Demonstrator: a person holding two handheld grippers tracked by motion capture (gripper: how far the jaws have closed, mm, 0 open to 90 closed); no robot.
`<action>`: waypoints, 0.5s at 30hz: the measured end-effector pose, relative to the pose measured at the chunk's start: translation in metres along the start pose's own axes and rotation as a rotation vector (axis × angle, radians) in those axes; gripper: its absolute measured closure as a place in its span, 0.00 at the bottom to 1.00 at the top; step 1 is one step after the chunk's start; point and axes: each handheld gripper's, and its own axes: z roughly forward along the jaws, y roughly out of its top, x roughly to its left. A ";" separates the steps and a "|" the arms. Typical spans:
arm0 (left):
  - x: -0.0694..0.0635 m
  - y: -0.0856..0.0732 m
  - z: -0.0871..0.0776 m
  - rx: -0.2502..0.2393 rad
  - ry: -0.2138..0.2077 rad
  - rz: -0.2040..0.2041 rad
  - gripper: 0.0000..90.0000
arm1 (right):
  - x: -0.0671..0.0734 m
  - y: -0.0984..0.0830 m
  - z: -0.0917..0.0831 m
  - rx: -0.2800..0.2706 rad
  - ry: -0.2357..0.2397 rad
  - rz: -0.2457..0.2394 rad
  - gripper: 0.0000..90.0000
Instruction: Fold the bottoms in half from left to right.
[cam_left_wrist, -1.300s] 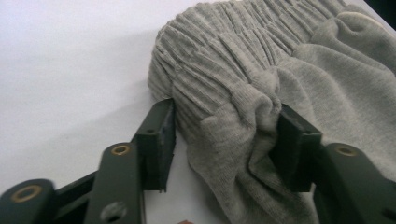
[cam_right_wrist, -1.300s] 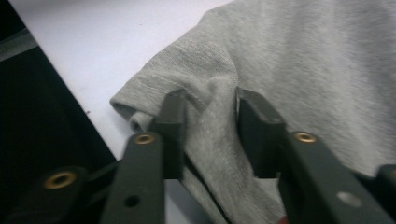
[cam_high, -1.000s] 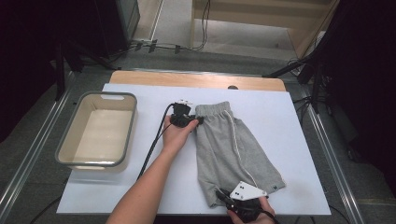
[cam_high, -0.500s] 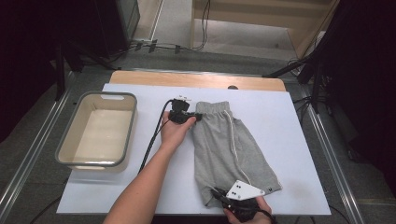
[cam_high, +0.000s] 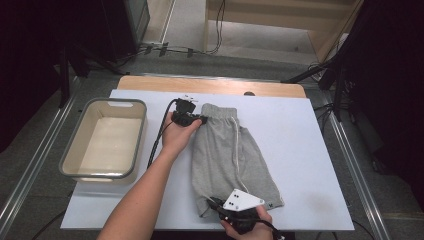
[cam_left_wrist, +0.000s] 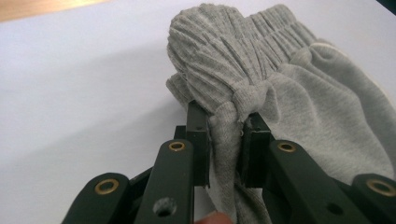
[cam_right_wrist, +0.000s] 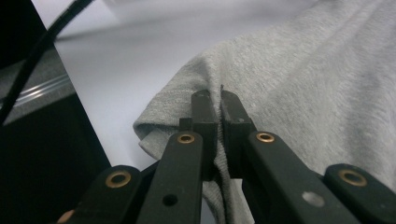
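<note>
Nearest me, at the worktop's near edge, my right tool (cam_high: 220, 206) was pressed together on the hem of the grey shorts (cam_high: 227, 160) — in the right gripper view (cam_right_wrist: 219, 100) a thin fold of the leg fabric sat pinched between the two black jaws, with the white worktop (cam_high: 295, 145) behind it. The grey three-cornered plate (cam_high: 242, 200) on that tool faced up, and my right hand (cam_high: 250, 229) sat at the very edge.

The shorts lay lengthwise down the middle of the worktop, the leg end toward me and the elastic waistband toward the far edge, the white drawstring (cam_high: 235, 145) running down the cloth.

Farther out, my left tool (cam_high: 200, 119) held the waistband's left corner. Its jaws had just been closing, and in the left gripper view (cam_left_wrist: 224, 116) a bunched wad of waistband was gripped between them, the gathered cloth bulging above the tips.

Off toward the left edge, well apart from the shorts, stood a pale plastic basin (cam_high: 70, 150).
</note>
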 end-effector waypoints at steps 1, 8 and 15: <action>0.001 0.001 -0.002 0.001 0.003 0.004 0.86 | 0.001 0.003 0.003 -0.003 0.003 -0.003 0.95; 0.008 0.000 -0.006 -0.016 0.045 -0.003 0.80 | 0.008 0.013 0.025 -0.014 0.032 0.024 0.93; -0.006 -0.011 -0.022 -0.094 -0.044 -0.051 0.19 | -0.003 0.010 0.007 -0.027 0.072 0.013 0.41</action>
